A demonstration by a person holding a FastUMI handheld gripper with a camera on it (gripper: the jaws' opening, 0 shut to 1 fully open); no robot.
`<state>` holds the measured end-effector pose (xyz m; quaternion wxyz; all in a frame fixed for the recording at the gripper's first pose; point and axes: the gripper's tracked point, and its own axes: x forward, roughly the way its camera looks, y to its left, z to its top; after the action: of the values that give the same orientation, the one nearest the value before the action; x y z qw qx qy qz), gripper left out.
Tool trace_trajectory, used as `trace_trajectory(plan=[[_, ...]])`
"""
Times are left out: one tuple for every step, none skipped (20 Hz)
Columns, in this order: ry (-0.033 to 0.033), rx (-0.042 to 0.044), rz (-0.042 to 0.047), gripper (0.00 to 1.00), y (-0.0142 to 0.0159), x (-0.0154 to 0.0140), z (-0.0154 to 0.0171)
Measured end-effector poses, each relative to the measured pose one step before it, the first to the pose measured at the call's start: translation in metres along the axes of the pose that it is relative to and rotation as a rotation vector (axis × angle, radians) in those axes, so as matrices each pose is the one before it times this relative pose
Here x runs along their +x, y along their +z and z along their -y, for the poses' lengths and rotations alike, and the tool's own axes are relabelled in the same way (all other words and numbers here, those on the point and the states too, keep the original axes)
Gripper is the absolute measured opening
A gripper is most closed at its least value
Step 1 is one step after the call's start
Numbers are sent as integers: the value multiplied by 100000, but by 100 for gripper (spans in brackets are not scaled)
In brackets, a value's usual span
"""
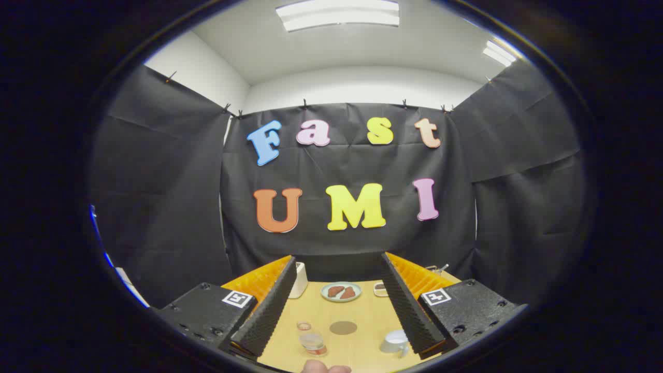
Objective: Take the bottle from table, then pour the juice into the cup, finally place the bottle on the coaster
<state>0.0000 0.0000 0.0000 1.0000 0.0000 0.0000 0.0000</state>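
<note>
I see a light wooden table (362,316) low in the frame, between my two fingers. On it, lower centre-left, lies a small clear bottle (312,342) with an orange cap. Just right of it sits a flat round brown coaster (343,327). Further right, beside the right finger, a white cup (395,342) rests. Toward the far edge stands a plate (341,291) with two brown pieces, a white container (299,280) at its left.

My gripper (339,305) has its fingers spread wide, holding nothing.

hand (326,368) cut off (fingertips only), dish (380,289) half-hidden
</note>
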Motion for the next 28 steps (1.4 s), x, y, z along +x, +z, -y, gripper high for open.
trace_trajectory(plan=[[162,47,-89,100,3,54,-68],[145,-47,-144,100,-94,50,-64],[265,-307,-341,100,26,87,-141],[161,-359,-179,100,17,60,-51],[299,-353,349,100,268,-10,-117],[-547,-297,584,100,212,-97,129],[-808,-729,-275,100,117,-32,90],[-11,-223,-308,100,-196,-15,-95],[445,360,-176,100,33,-12,-231],[170,508,-223,100,-107,8,-110],[-66,437,-271,100,-87,-67,23],[272,218,-660,100,-221,-7,-121],[312,129,-242,100,-118,-52,-158],[78,86,127,100,18,-30,-32],[-160,147,-417,100,-78,42,25],[-37,8,-709,100,-355,-7,-35],[-7,-57,-873,100,-307,51,-1],[480,116,-32,100,-89,-49,-185],[589,635,159,100,-95,-16,-175],[379,591,-487,100,-488,-49,-27],[732,280,-538,100,-599,-44,-153],[598,-43,-569,100,-676,-96,-191],[93,-515,-920,100,-704,75,-8],[89,-472,-1362,100,-1076,96,-5],[732,-196,-1144,100,-932,99,-234],[2102,-70,-1109,100,-973,-16,-656],[1821,256,-1462,100,-1195,11,-651],[-53,61,-748,100,-1170,44,140]])
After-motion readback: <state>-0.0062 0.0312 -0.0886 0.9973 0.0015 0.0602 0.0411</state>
